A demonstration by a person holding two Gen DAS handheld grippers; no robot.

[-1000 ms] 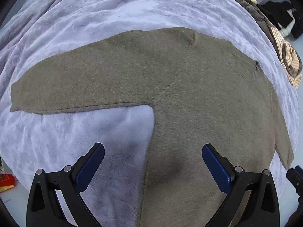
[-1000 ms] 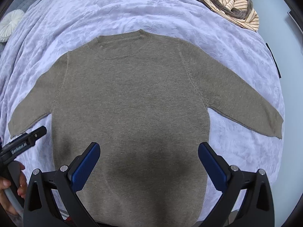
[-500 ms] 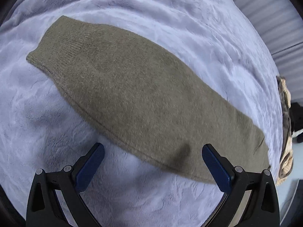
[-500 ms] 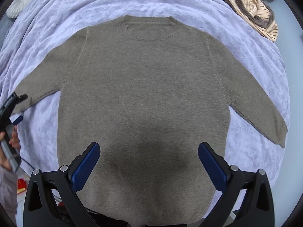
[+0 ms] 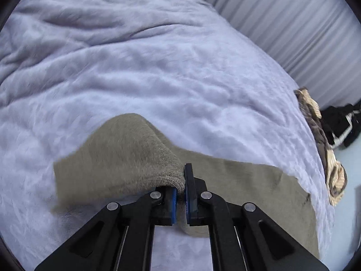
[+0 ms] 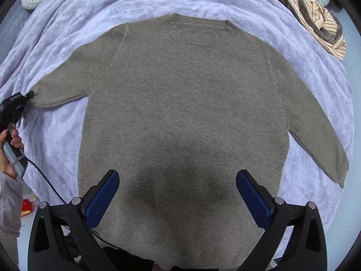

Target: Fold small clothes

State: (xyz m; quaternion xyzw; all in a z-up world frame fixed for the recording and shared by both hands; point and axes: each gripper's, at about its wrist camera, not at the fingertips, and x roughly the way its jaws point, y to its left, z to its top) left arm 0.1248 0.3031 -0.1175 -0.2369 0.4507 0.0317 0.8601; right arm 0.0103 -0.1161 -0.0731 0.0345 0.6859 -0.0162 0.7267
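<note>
Since before, left tool (image 5: pixel 180 194) had slid to the cuff (image 5: pixel 171 176) and clamped it; right tool (image 6: pixel 178 201) gaped over the sweater (image 6: pixel 180 113); sleeve fold inward seemed next.

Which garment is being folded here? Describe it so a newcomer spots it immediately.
On the lilac blanket covering the bed, the taupe knit sweater lies flat, sleeves spread. Unlike the striped clothes pile at the far corner, it is plain, and the left gripper pinches its cuff.
</note>
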